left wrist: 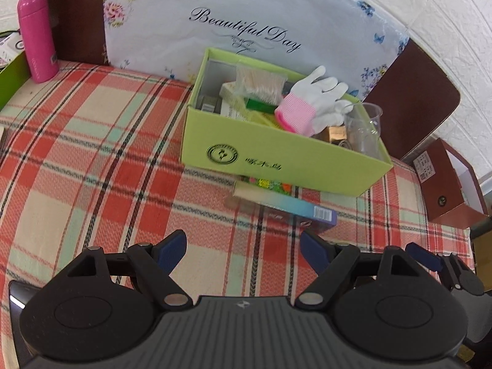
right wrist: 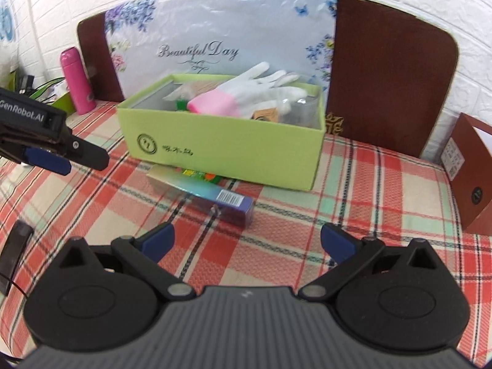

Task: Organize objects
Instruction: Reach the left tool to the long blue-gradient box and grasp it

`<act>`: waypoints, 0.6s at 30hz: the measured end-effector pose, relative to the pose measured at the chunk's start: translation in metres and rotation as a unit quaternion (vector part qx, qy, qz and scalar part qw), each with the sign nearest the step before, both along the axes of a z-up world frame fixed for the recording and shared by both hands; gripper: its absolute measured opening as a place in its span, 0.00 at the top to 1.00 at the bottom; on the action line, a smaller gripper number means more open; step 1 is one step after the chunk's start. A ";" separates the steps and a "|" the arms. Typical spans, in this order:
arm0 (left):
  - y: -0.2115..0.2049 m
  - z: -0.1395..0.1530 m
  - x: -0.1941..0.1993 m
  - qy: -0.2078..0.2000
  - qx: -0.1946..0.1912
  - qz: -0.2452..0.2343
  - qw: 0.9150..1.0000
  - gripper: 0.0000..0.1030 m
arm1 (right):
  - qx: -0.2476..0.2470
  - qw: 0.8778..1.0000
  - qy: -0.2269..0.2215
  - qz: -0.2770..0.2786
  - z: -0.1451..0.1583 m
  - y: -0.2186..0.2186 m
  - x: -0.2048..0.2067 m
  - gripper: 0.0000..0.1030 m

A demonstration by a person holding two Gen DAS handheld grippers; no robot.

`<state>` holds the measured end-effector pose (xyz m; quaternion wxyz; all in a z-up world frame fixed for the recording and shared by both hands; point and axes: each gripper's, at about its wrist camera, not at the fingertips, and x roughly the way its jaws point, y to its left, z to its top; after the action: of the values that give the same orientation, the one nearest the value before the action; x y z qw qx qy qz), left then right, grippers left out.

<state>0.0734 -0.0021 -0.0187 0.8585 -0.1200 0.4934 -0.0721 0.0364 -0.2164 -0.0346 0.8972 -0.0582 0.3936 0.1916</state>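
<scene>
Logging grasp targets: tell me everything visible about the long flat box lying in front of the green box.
The long flat box looks like printed cardboard: pale tan at its far end, teal in the middle, purple at the near end, which carries a white barcode label. Bright green and orange print shows on top. It lies flat on the plaid tablecloth, its far end against or just under the front wall of the green box. It looks closed. Neither gripper touches it.

We've got the green box (left wrist: 276, 150) open on the plaid cloth, stuffed w/ a white-pink glove (left wrist: 310, 101) on top; a long flat carton (left wrist: 286, 201) lies just in front, touching it.
</scene>
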 end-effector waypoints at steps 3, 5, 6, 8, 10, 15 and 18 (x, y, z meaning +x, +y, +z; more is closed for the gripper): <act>0.002 -0.009 -0.001 0.012 0.005 0.009 1.000 0.19 | -0.003 1.000 -0.002 0.013 -0.007 0.003 0.002 0.00; 0.002 -0.013 -0.001 0.018 0.003 0.012 1.000 0.19 | -0.009 1.000 -0.006 0.023 -0.011 0.006 0.006 0.00; 0.002 -0.014 -0.001 0.019 0.004 0.012 1.000 0.19 | -0.014 0.999 -0.006 0.028 -0.014 0.008 0.009 0.01; 0.002 -0.017 0.000 0.022 0.005 0.011 1.000 0.19 | -0.016 0.999 -0.005 0.040 -0.018 0.012 0.014 0.08; 0.002 -0.017 0.000 0.023 0.006 0.012 1.000 0.19 | -0.019 0.998 0.004 0.053 -0.024 0.017 0.022 0.10; 0.007 -0.018 0.002 0.024 0.010 0.022 0.999 0.19 | -0.036 0.996 0.010 0.077 -0.036 0.031 0.041 0.11; 0.012 -0.021 0.002 0.029 0.012 0.030 0.999 0.19 | -0.040 0.995 0.009 0.090 -0.042 0.041 0.052 0.11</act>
<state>0.0758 0.0101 -0.0393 0.8467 -0.1268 0.5154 -0.0366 0.0888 -0.1758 -0.0761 0.8696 -0.1278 0.4025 0.2560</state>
